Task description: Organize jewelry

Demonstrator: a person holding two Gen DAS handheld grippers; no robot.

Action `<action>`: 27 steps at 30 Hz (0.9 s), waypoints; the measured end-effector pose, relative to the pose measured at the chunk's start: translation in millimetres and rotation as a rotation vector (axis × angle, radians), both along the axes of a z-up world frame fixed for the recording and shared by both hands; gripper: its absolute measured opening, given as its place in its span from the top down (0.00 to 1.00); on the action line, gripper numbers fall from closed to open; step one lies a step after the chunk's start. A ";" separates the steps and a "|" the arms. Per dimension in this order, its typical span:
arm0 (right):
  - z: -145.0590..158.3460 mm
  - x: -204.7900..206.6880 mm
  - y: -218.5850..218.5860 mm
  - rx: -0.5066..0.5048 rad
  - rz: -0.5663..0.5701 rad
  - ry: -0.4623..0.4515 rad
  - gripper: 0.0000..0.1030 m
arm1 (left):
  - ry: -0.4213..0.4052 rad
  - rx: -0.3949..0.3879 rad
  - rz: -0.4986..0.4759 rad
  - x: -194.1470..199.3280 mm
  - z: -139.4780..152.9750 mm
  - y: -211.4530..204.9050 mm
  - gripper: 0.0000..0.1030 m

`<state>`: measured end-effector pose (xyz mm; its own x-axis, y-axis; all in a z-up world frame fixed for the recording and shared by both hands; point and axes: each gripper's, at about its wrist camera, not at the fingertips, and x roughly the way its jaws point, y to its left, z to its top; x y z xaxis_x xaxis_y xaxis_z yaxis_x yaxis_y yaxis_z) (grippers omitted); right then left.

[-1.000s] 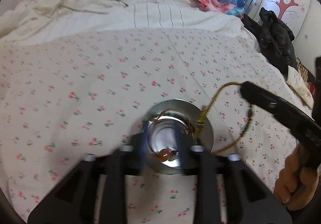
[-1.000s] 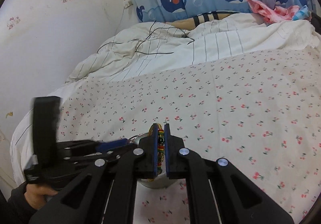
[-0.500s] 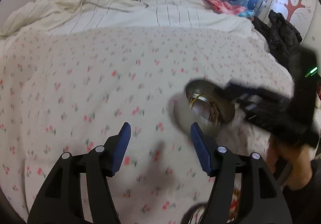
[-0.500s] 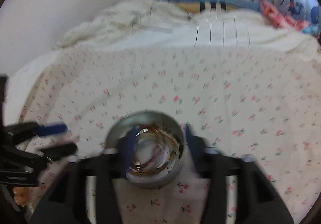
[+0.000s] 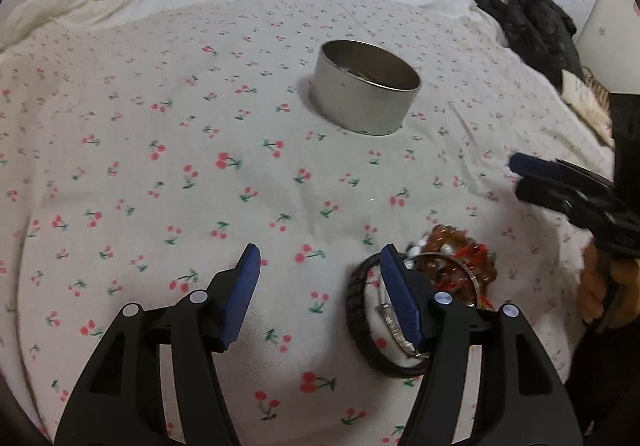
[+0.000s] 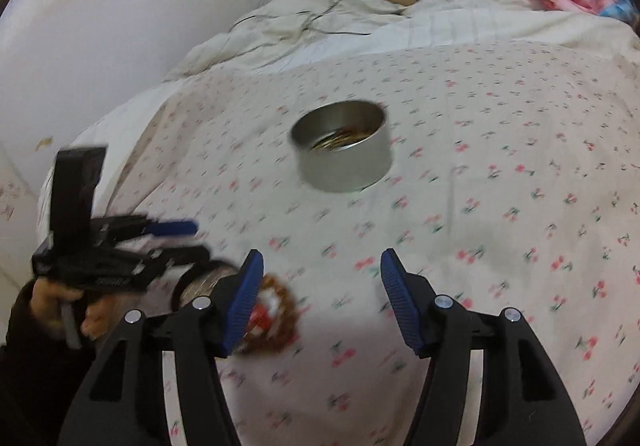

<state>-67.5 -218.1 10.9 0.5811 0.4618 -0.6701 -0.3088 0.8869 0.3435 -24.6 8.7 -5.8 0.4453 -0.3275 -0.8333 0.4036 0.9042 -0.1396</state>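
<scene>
Left gripper (image 5: 318,266) stood wide, empty, jaws just opened | right gripper (image 6: 320,266) likewise | bracelet pile (image 5: 424,286) lower right, beside left's right finger | tin (image 5: 364,92) upper centre, holding chains | risk: tangled bracelets lifting together, dropping short of tin.

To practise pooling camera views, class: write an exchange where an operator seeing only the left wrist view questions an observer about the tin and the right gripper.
Operator: I see mostly the wall of the tin. What's inside?
Observer: The right wrist view shows gold-coloured chains in its bottom.
Operator: Is the right gripper carrying anything?
Observer: No. Its jaws have just opened and stand apart, with only bare sheet between them.
</scene>
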 end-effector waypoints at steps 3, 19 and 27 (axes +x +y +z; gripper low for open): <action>1.4 -15.4 16.7 -0.034 0.070 -0.019 0.45 | 0.003 -0.028 -0.004 -4.3 1.9 5.5 0.42; -23.6 -18.6 64.1 -0.228 0.195 -0.046 0.93 | -0.062 0.032 -0.198 -24.0 6.1 -23.8 0.35; -0.1 -15.1 17.2 -0.064 0.032 -0.096 0.93 | -0.070 0.004 -0.251 -22.2 5.5 -35.2 0.33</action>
